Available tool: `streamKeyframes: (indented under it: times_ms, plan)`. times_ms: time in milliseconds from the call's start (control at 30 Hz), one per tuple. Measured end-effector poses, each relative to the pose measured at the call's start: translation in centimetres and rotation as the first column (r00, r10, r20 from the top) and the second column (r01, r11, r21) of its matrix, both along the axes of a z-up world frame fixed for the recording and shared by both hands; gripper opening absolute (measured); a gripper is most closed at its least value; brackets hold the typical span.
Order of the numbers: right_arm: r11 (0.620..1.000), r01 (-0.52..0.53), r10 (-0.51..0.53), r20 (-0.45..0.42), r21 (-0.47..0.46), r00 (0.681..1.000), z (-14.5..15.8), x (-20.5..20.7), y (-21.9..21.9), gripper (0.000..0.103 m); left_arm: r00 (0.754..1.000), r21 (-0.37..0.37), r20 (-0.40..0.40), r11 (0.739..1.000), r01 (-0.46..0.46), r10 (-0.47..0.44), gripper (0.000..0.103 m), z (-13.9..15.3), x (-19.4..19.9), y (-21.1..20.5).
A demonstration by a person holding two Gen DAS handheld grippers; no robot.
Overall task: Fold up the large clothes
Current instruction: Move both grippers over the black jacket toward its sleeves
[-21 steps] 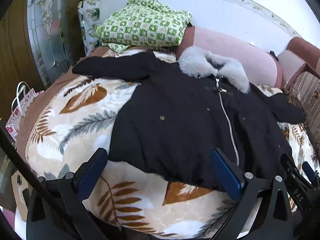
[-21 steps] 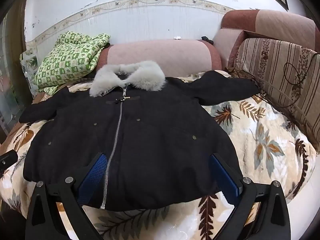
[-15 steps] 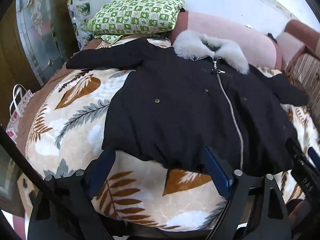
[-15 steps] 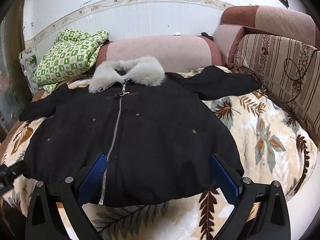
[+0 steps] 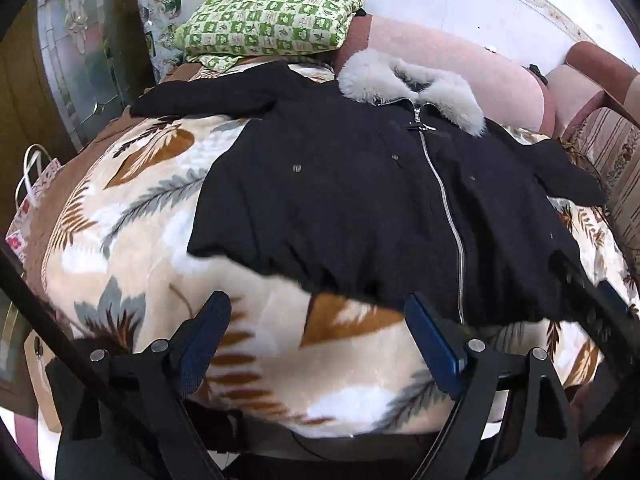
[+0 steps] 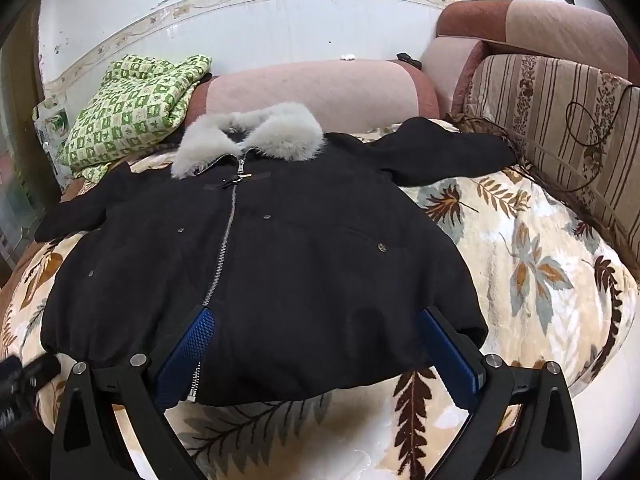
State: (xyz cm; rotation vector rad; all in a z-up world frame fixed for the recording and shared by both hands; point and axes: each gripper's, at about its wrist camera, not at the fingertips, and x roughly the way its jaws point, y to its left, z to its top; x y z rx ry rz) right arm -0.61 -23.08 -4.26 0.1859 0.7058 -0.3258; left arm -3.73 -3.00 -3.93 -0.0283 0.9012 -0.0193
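A black zip-up jacket (image 5: 360, 208) (image 6: 280, 264) with a grey fur collar (image 5: 412, 84) (image 6: 248, 136) lies flat, front up and zipped, on a leaf-patterned blanket (image 5: 132, 220) (image 6: 532, 248), both sleeves spread out to the sides. My left gripper (image 5: 316, 312) hovers open just short of the hem, left of the zipper, nothing between its blue pads. My right gripper (image 6: 316, 324) is open over the hem, right of the zipper, its pads not pressing on the cloth. The right gripper's tip shows at the right edge of the left wrist view.
A folded green checked quilt (image 5: 272, 12) (image 6: 132, 108) rests on the pink bolster (image 5: 460, 60) (image 6: 316, 92) at the back. A striped sofa backrest (image 6: 560, 128) runs along the right. A paper bag (image 5: 32, 200) and a glass door (image 5: 80, 60) stand at the left.
The left gripper has drawn back from the jacket and shifted right, so the hem now lies ahead of its pads. The right gripper has edged forward over the hem.
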Motion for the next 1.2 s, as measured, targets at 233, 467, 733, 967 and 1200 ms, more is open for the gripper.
streamKeyframes:
  times_ms: [233,467,733,967,1200]
  plan:
    - [1.0,0.015,-0.014,-0.007,0.017,1.0,-0.1,-0.1,-0.4,0.102,0.997,-0.002,-0.029,0.998,0.07,-0.07,0.088,-0.4,-2.5,-1.6]
    - [1.0,0.024,-0.024,0.007,0.012,1.0,0.1,-0.5,-0.6,0.102,0.994,0.019,-0.047,0.995,0.095,-0.094,0.088,-0.7,-2.9,-2.3]
    - [0.999,0.034,-0.033,0.044,-0.028,0.998,0.6,-1.1,-0.1,0.102,0.992,0.023,-0.032,0.992,0.127,-0.126,0.088,-0.4,-3.6,-2.8]
    - [1.0,0.028,-0.027,0.065,-0.01,0.998,0.8,-1.3,-0.6,0.102,0.981,-0.024,-0.006,0.981,0.192,-0.192,0.088,0.0,-4.2,-3.6]
    - [0.999,0.036,-0.035,0.079,-0.002,0.996,0.5,-1.6,-1.3,0.102,0.986,-0.029,0.04,0.987,0.16,-0.159,0.088,1.1,-3.5,-3.1]
